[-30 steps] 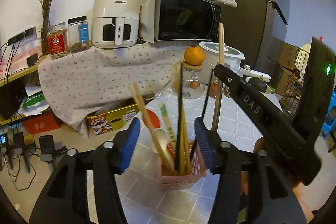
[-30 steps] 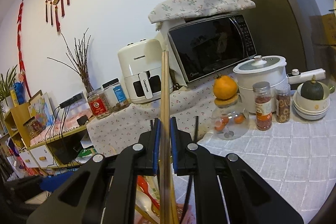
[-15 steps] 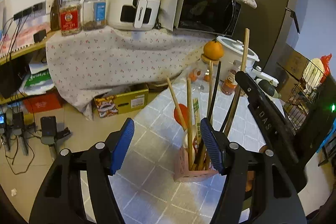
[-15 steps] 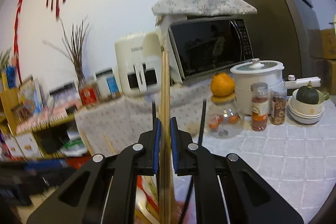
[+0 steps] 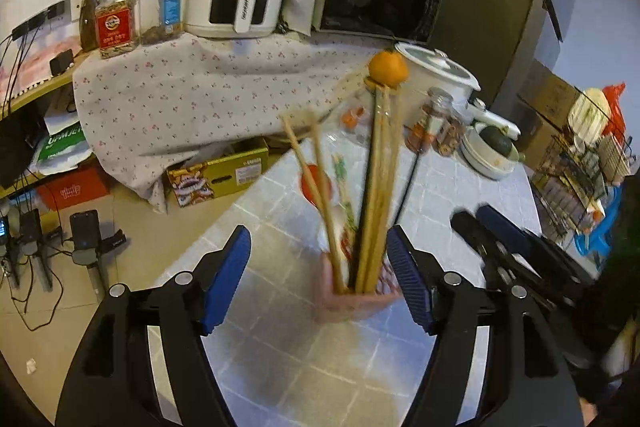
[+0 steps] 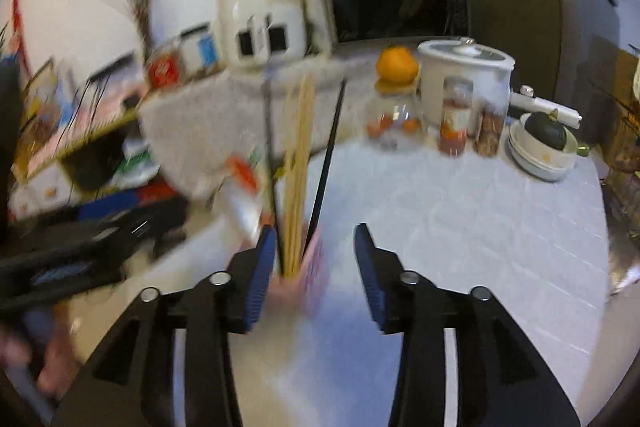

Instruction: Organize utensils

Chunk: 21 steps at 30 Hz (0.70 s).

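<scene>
Basically the sorting looks near done, judging by what stands in the pink holder (image 5: 352, 301): several wooden chopsticks (image 5: 380, 187), black ones and a spoon w/ a red patch stand upright in it, on the white gridded table (image 5: 440, 187). Right gripper (image 6: 316, 255) has just been opening; jaws sit apart, nothing pinched, the holder just at its left pad. Left gripper (image 5: 320, 283) has also been widening; it brackets the holder w/o touching, nothing held. No loose utensils show on the table in either view, tho both are blurred. Left to do, prob: pull both grippers clear, maybe straighten the leaning sticks.
</scene>
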Each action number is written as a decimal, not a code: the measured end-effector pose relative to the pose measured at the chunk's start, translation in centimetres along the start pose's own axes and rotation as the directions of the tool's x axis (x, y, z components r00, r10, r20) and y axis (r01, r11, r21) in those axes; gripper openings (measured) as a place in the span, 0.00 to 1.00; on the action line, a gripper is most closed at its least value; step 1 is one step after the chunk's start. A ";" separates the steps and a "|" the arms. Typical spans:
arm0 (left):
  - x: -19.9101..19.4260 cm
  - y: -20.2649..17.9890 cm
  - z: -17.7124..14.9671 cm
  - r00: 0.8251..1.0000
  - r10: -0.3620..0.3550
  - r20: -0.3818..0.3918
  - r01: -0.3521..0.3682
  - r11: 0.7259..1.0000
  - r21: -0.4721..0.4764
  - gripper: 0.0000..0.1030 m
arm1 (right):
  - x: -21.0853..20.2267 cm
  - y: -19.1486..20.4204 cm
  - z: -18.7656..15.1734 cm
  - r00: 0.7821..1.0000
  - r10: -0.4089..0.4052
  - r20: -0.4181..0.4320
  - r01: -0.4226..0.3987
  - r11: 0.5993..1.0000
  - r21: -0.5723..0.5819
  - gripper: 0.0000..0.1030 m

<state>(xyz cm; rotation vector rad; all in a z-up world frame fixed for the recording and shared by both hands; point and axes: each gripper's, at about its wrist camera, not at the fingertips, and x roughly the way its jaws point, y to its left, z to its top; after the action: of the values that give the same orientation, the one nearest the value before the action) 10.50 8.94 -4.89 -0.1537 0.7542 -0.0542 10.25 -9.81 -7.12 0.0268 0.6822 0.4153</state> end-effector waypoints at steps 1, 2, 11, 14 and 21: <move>-0.2 -0.5 -0.2 1.000 0.001 -0.014 0.000 1.000 0.011 0.71 | -1.3 0.3 -0.5 1.000 -0.008 -0.024 0.007 1.000 -0.017 0.57; -0.7 -1.1 -0.6 1.000 0.003 -0.030 -0.003 1.000 0.027 0.72 | -2.9 0.7 -1.1 0.999 -0.018 -0.049 0.016 0.999 -0.033 0.68; -9.0 -4.6 -3.1 0.997 0.075 -0.024 -0.072 0.989 0.128 0.93 | -12.4 1.9 -3.8 0.994 -0.041 -0.102 0.039 0.999 -0.025 0.89; -11.2 -5.2 -3.3 0.998 0.057 -0.029 -0.052 0.988 0.147 0.93 | -14.1 2.4 -3.4 0.994 -0.058 -0.089 0.056 0.998 -0.019 0.94; -14.4 -6.1 -3.6 0.998 0.025 -0.052 -0.018 0.990 0.140 0.93 | -16.6 2.2 -2.3 0.988 -0.103 -0.112 0.107 0.994 0.027 0.94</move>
<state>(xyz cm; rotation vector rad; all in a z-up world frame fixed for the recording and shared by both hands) -2.42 3.96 3.31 -0.0108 0.8026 -0.0908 -3.57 -14.38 1.52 -0.0009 0.7956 0.3060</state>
